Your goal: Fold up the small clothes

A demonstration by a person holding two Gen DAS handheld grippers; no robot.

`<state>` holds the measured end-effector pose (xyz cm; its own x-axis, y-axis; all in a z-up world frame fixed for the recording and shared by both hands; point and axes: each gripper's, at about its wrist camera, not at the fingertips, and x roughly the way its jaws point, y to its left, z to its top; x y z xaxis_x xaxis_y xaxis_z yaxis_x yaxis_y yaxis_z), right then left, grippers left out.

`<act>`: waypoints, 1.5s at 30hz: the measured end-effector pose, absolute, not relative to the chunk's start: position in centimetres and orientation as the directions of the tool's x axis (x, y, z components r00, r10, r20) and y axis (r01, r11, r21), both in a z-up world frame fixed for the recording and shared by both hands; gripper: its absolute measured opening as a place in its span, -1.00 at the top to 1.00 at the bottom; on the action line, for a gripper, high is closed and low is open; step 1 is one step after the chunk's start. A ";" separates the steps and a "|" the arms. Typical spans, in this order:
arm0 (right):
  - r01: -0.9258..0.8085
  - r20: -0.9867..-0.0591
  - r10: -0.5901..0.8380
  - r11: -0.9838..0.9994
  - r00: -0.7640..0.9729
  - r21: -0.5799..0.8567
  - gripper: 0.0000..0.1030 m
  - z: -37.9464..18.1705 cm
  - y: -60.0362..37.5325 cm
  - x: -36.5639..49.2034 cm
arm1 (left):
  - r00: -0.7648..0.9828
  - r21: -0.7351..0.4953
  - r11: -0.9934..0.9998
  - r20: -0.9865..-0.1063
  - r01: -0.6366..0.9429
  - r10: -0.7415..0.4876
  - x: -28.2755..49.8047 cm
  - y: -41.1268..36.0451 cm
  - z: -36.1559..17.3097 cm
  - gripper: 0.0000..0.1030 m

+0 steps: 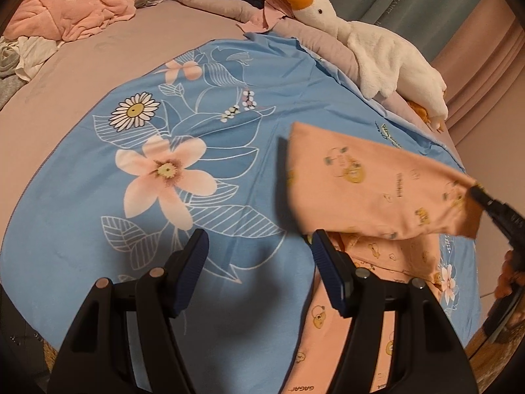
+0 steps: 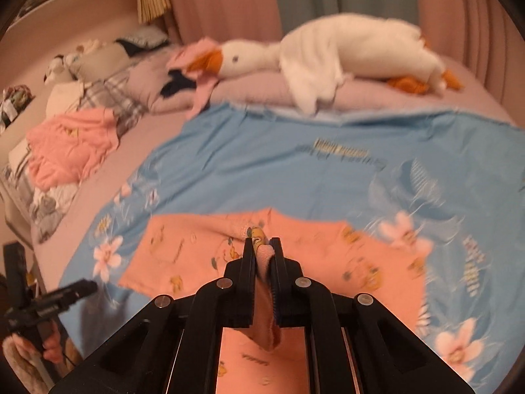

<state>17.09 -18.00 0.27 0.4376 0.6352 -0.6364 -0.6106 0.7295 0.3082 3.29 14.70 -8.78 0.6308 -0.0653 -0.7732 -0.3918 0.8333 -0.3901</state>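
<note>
A small peach garment [image 1: 377, 184] printed with yellow bears lies on a blue floral sheet [image 1: 203, 151]. One part of it is lifted off the sheet and hangs in the air. My right gripper [image 2: 263, 246] is shut on a bunched edge of the peach garment [image 2: 197, 249], whose fabric shows between the fingers. From the left wrist view the right gripper [image 1: 482, 197] comes in from the right, holding the raised corner. My left gripper [image 1: 259, 246] is open above the sheet, with nothing between its fingers; its right finger [image 1: 328, 269] sits at the garment's left edge.
A white plush goose [image 1: 377, 46] lies on a rolled quilt at the far side of the bed. A pile of pink clothes [image 1: 72, 3] and grey-white ones [image 1: 19, 62] sits at the far left. Curtains [image 2: 229, 3] hang behind.
</note>
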 end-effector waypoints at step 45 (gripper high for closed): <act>-0.327 -0.718 0.531 0.846 0.450 0.421 0.82 -5.9 -27.4 22.0 | 0.525 -0.344 0.914 -0.830 -0.215 -0.189 14.0 7.7 -11.3 0.39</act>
